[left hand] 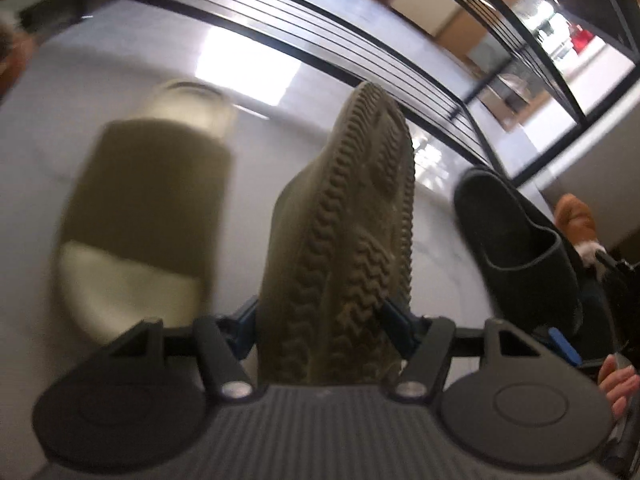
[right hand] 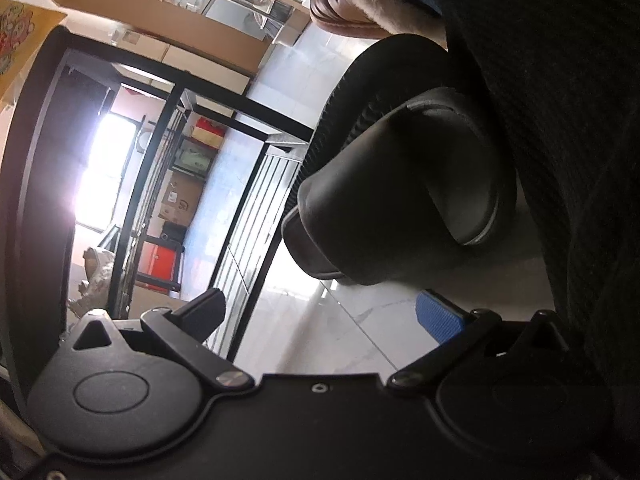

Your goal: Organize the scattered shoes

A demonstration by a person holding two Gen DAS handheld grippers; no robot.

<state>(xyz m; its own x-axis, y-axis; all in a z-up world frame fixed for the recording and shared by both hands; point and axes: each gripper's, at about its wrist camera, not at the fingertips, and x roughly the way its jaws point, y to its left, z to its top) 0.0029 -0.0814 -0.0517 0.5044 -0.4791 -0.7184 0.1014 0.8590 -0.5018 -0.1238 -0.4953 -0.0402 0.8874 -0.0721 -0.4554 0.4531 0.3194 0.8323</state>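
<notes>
My left gripper [left hand: 320, 312] is shut on an olive-green slipper [left hand: 344, 232], held off the floor with its ridged sole facing the camera and its toe pointing at the rack. Its blurred mate [left hand: 144, 208], olive with a pale footbed, lies flat on the pale floor to the left. A black slipper [left hand: 516, 240] sits to the right. In the right wrist view the same black slipper [right hand: 400, 200] lies just beyond my right gripper [right hand: 320, 296], whose fingers stand wide apart with nothing between them. One blue pad [left hand: 564, 346] of the right gripper shows by the black slipper's heel.
A black metal shoe rack [left hand: 360, 40] with thin bars runs across the back, also the rack [right hand: 256, 208] in the right wrist view. A brown fur-lined shoe [left hand: 576, 216] sits behind the black slipper. A person's hand [left hand: 618, 384] and dark clothing [right hand: 560, 120] fill the right side.
</notes>
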